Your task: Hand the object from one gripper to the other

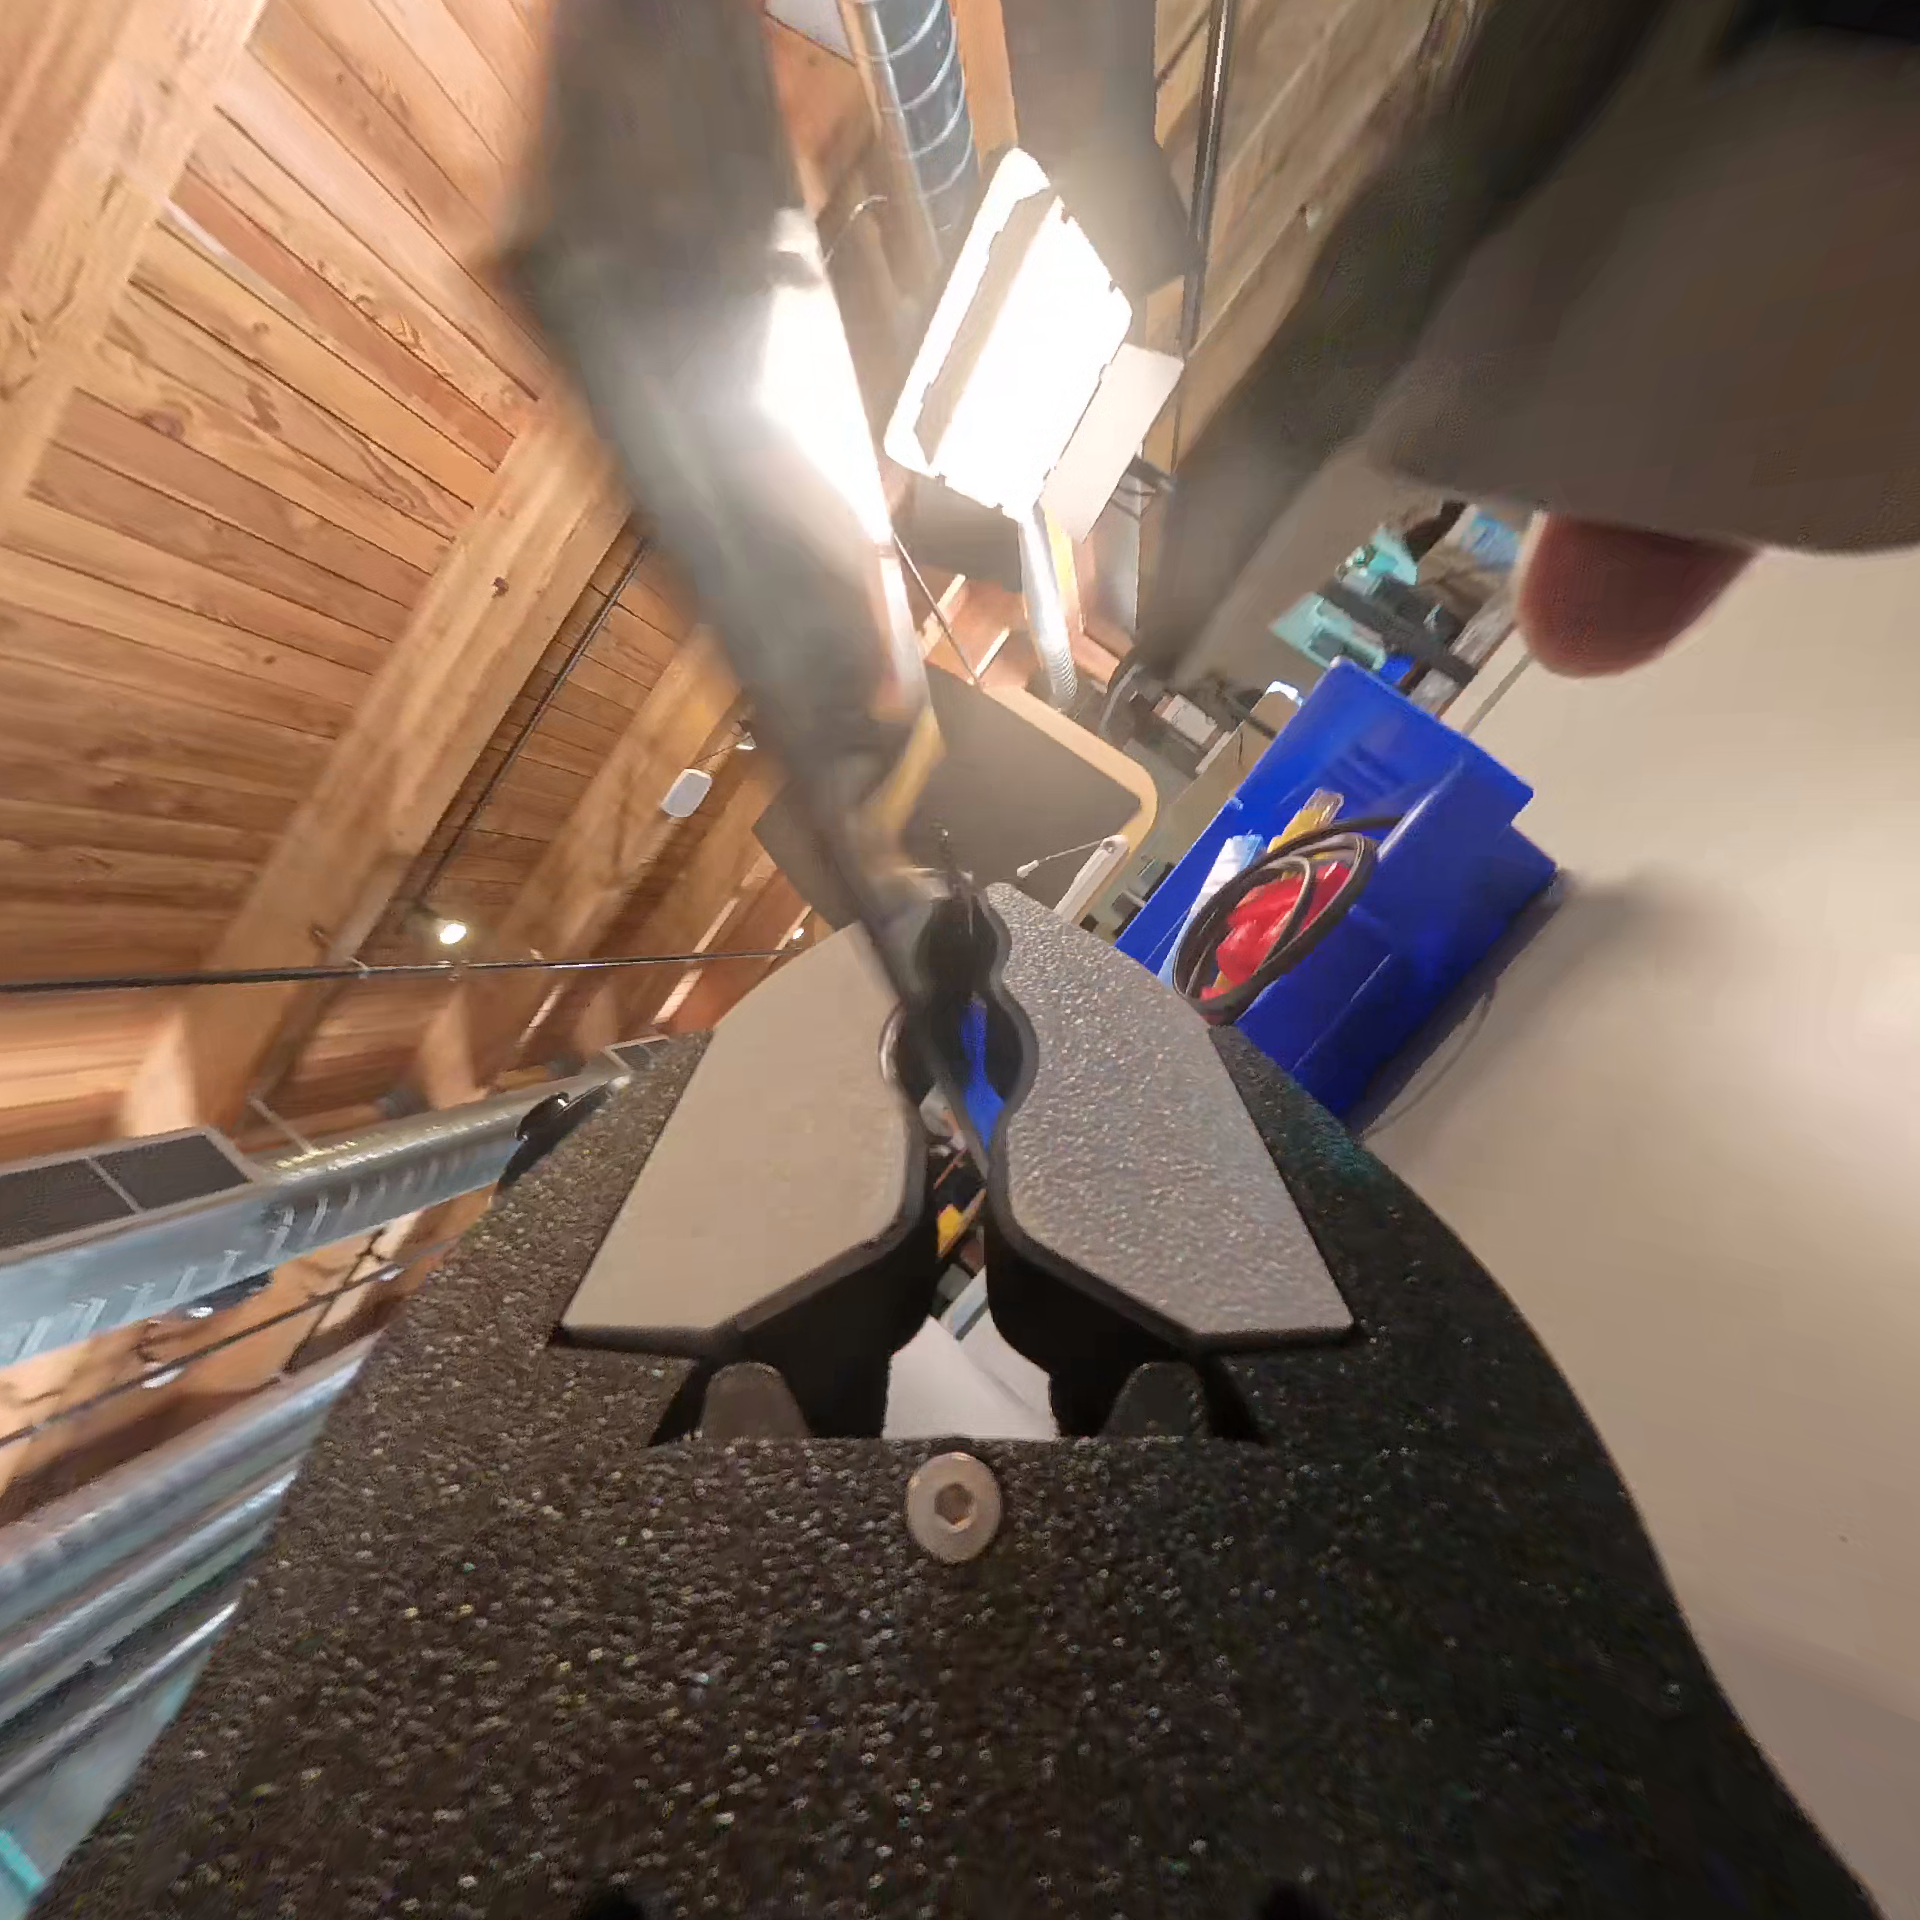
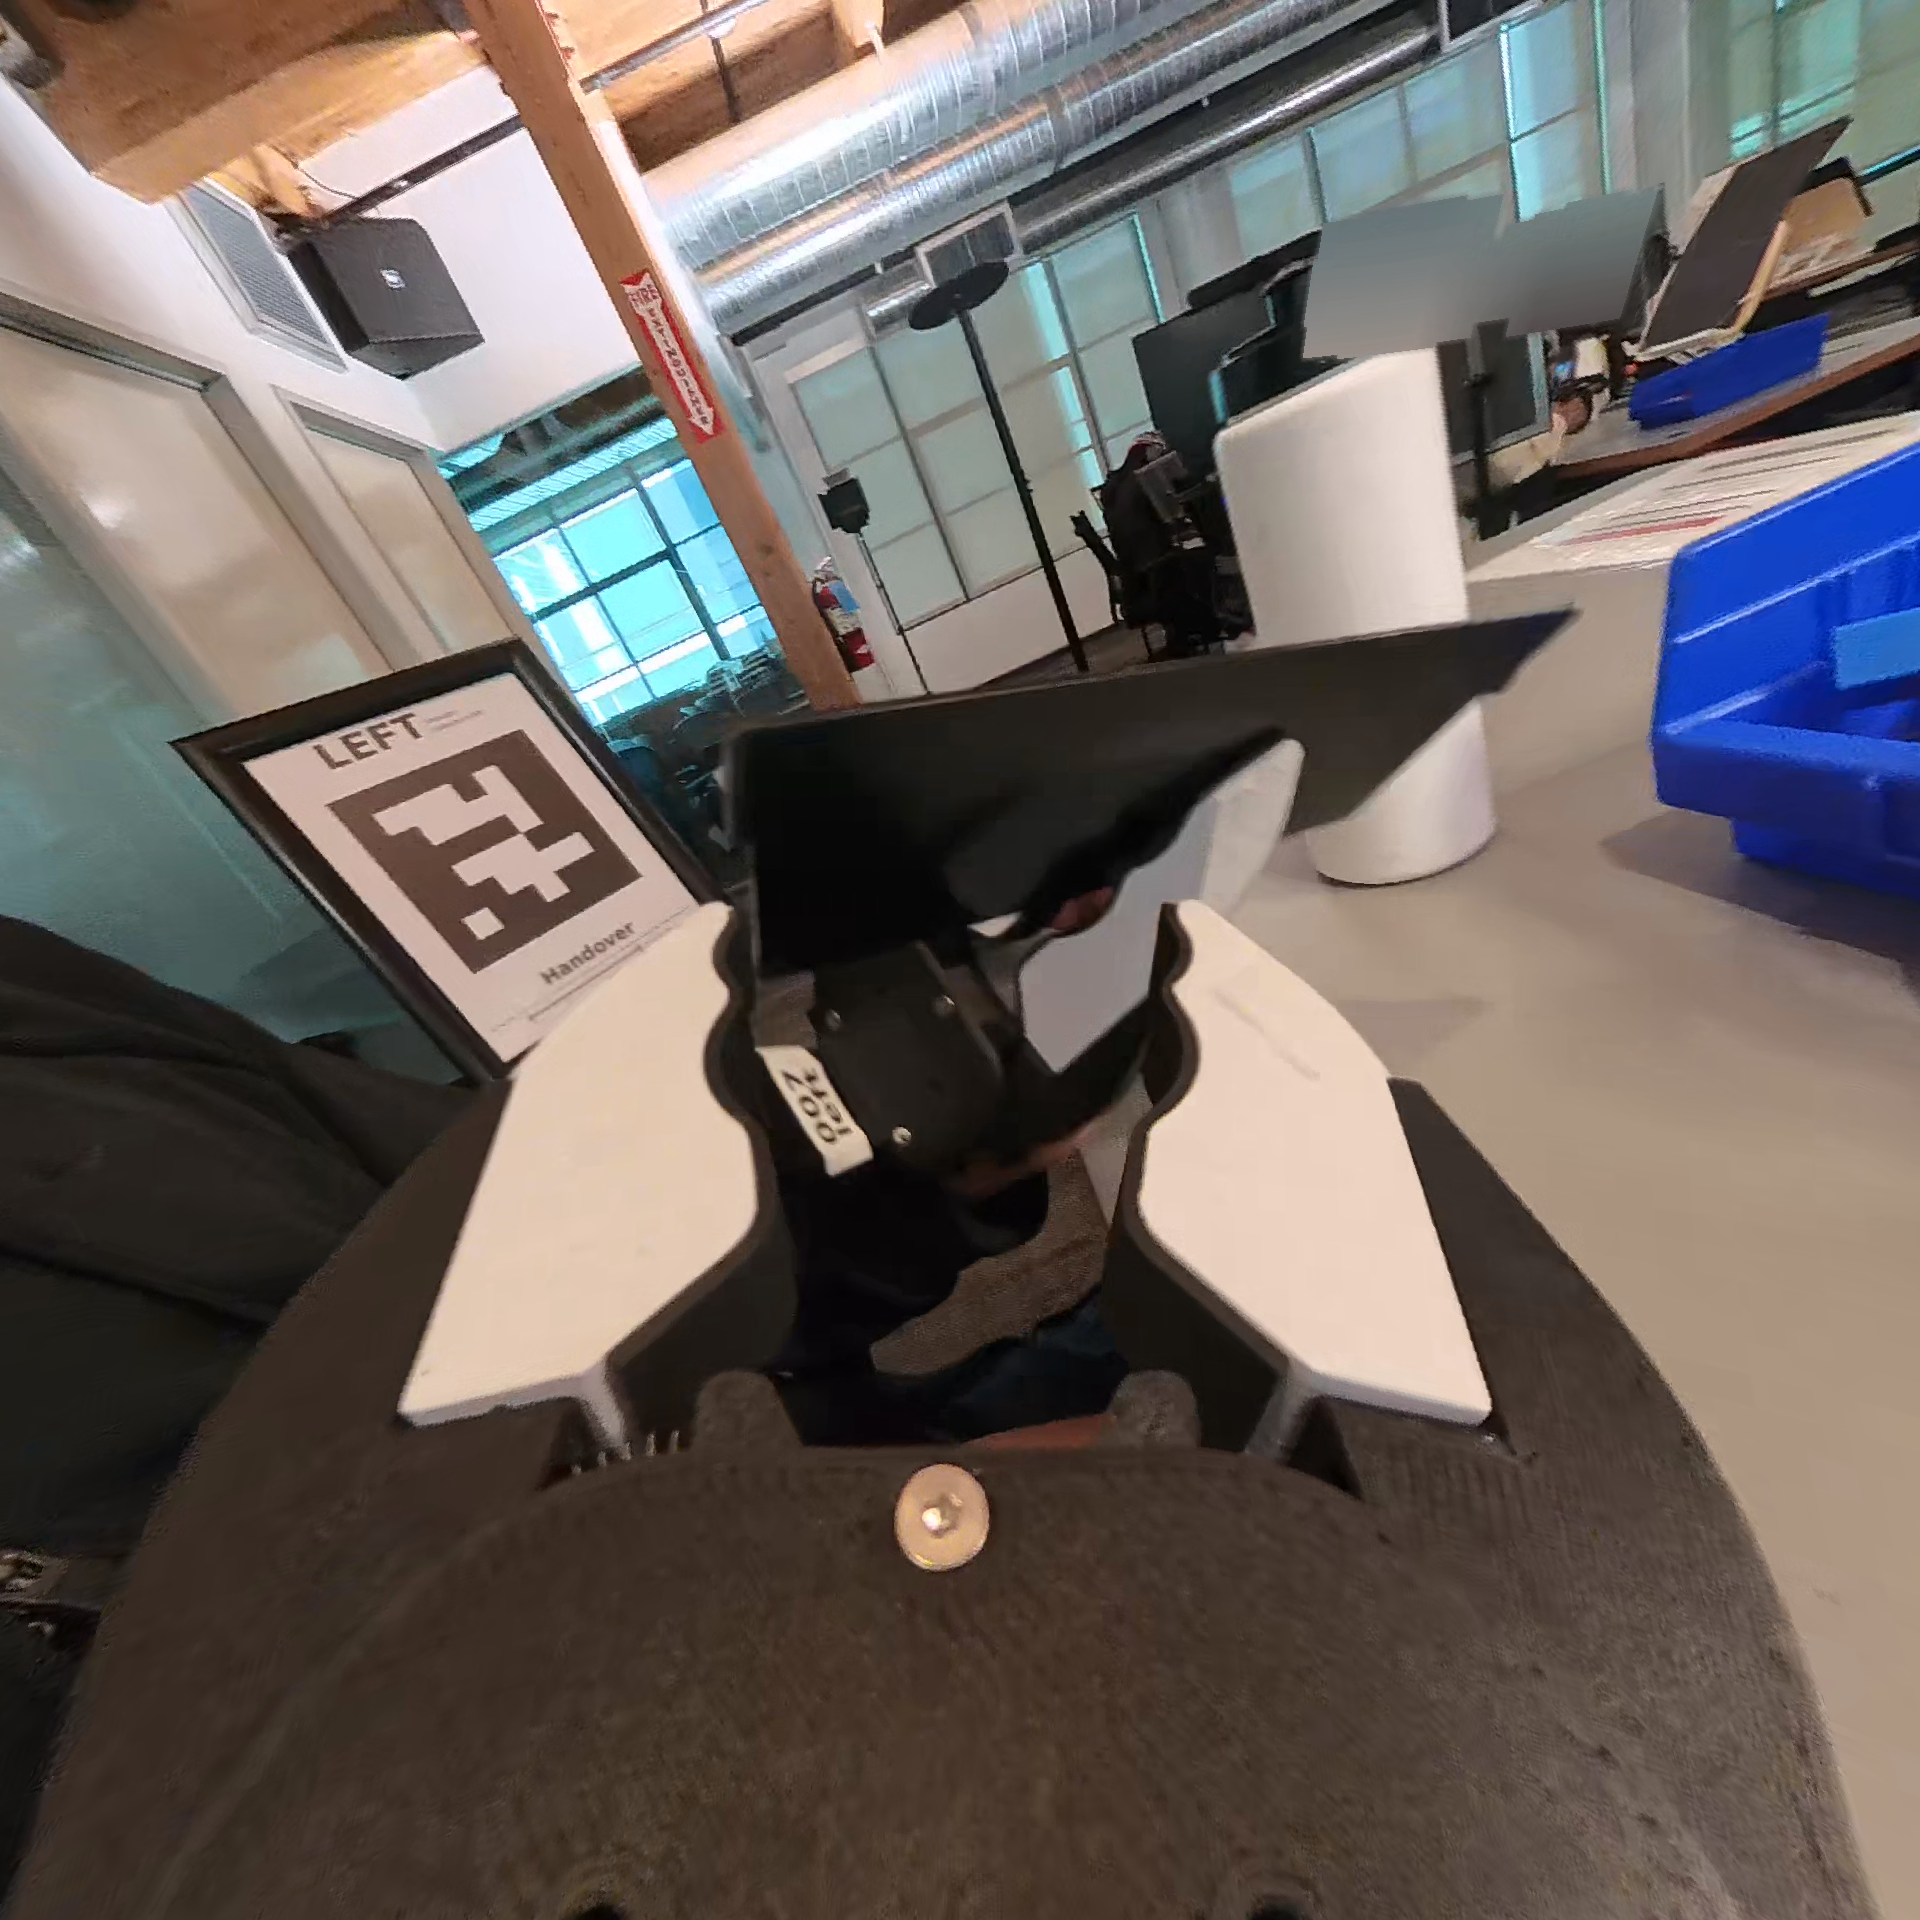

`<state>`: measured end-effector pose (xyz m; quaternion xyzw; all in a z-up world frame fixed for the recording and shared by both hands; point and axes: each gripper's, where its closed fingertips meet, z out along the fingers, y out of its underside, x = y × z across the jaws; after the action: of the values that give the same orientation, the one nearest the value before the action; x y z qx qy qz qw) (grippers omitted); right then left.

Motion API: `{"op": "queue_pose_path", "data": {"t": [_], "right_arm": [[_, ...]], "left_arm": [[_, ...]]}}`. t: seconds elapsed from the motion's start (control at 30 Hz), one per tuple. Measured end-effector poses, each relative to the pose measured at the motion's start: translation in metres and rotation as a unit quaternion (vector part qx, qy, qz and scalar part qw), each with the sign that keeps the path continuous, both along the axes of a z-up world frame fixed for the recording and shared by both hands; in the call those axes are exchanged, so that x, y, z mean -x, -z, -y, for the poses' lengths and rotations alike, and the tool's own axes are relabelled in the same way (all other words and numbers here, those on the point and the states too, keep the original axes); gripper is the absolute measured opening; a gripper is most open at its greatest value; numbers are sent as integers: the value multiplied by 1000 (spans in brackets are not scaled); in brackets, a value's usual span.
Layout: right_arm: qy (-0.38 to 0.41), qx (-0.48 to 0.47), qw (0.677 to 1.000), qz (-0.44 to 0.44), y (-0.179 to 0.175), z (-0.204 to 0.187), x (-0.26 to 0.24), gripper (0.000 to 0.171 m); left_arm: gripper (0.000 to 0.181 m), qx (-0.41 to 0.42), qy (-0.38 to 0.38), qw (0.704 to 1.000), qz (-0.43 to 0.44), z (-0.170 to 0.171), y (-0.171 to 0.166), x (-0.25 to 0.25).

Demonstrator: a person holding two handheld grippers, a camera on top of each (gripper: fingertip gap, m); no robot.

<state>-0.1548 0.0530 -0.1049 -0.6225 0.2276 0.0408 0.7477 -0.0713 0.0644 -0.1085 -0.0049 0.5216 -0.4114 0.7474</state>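
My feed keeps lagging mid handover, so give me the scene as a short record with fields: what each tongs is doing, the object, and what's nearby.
left tongs: shut on the dark flat sheet, gripped near its edge
right tongs: open, empty, fingers either side of the left tongs
sheet in right view: dark flat sheet just ahead of the fingertips
handover: not yet done
nearby: blue bin with cables on the grey table; framed sign

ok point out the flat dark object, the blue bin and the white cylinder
flat dark object [image 2: 1091,748]: right wrist view, on its broad face
blue bin [image 2: 1787,727]: right wrist view, on its near wall
white cylinder [image 2: 1340,499]: right wrist view, on its upper side
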Motion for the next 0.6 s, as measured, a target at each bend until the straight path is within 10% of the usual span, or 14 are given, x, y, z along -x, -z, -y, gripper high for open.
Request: {"op": "queue_pose_path", "data": {"t": [0.23,0.47,0.6], "right_arm": [[-5,1,1000,-23,3,-9,4,79],[97,-5,995,-26,12,20,-32,9],[135,30,989,56,7,37,-40,3]], "left_arm": [[3,-38,-53,998,27,0,5,-5],[38,-33,-2,999,26,9,5,3],[61,-26,55,998,-4,17,8,8]]}}
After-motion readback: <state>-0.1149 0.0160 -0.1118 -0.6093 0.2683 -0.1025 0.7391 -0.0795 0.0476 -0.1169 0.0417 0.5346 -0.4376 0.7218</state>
